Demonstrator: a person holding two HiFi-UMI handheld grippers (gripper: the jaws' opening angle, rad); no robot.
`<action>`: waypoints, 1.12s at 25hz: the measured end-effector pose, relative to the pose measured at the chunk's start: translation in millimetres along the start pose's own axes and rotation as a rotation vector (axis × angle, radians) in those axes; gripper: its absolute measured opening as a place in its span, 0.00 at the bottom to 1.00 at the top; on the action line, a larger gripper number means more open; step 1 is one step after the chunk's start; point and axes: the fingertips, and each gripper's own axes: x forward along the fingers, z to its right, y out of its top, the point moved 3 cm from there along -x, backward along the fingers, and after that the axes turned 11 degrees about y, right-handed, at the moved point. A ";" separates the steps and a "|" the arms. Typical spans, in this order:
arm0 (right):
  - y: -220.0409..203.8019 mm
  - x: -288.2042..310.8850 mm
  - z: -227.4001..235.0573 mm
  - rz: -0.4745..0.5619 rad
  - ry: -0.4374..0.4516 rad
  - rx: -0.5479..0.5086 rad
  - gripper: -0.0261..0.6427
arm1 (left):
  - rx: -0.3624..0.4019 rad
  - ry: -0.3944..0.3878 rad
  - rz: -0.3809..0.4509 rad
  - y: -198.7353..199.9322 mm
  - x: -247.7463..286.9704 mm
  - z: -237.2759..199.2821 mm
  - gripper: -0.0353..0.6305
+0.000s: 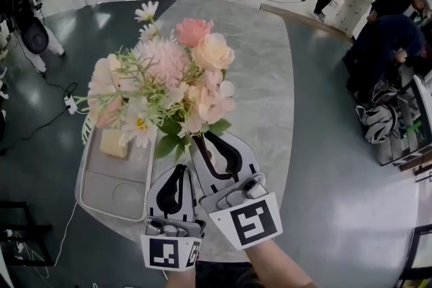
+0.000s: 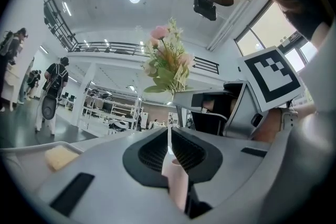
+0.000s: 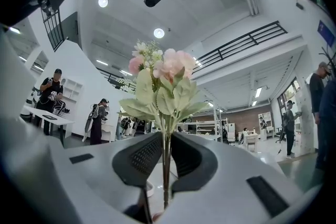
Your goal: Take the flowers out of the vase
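**Bouquet pinched by its stems, pull-out in hand**

The right gripper's (image 3: 165,152) jaws are clamped on the thin green stems (image 3: 166,165) of the artificial bouquet (image 3: 163,81), which stands upright at 12 o'clock above them. The left gripper (image 2: 169,147), at 7 o'clock of the right one in the head view, has its jaws closed on a pale pink body that I take for the vase (image 2: 177,183). No view shows whether the stem ends are free of its mouth.

I judge this to be the pull-out step. Next, the right hand should draw straight up along the stems while the left keeps the vase steady.

The blooms are pink, peach and white with pale leaves, dense and top-heavy. In the head view they cover the far end of a grey tray (image 1: 101,189), at 10 o'clock of the left gripper. The tray holds a yellow block (image 1: 113,143) and lies on the marbled counter (image 1: 263,64).
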 end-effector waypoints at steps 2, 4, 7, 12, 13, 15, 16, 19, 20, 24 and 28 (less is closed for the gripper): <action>0.9 -0.8 -1.6 0.001 -0.001 0.000 0.14 | 0.001 0.002 -0.002 0.6 -1.6 -1.4 0.10; 3.4 -2.2 -1.7 0.001 -0.003 0.003 0.14 | 0.003 0.004 -0.003 3.3 -2.5 -2.2 0.10; 6.1 -3.1 -1.8 0.002 -0.006 0.003 0.14 | 0.009 0.011 0.000 7.1 -3.0 -6.5 0.10; 13.5 -5.4 0.9 0.012 -0.014 -0.003 0.14 | 0.014 0.015 0.010 15.0 -2.0 -10.2 0.10; 16.8 -4.5 1.6 0.014 -0.016 -0.005 0.14 | 0.015 0.013 0.012 18.6 -0.9 -10.6 0.10; 22.9 -3.3 2.3 0.016 -0.020 -0.008 0.14 | 0.019 0.007 0.015 25.6 0.6 -11.1 0.10; 24.5 -4.7 2.6 0.017 -0.022 -0.008 0.14 | 0.021 0.005 0.018 27.5 0.4 -10.1 0.10; 25.1 -15.4 4.0 0.021 -0.027 -0.004 0.14 | 0.027 0.002 0.020 27.3 -3.7 -3.1 0.10; 24.9 -18.4 4.0 0.022 -0.029 -0.002 0.14 | 0.029 0.001 0.021 27.4 -5.1 -1.8 0.10; 26.7 -24.0 0.9 0.037 -0.032 -0.001 0.14 | 0.036 -0.004 0.025 31.5 -8.9 -5.2 0.10; 32.0 -28.1 -4.4 0.039 -0.042 0.005 0.14 | 0.039 -0.013 0.032 40.7 -14.4 -12.0 0.10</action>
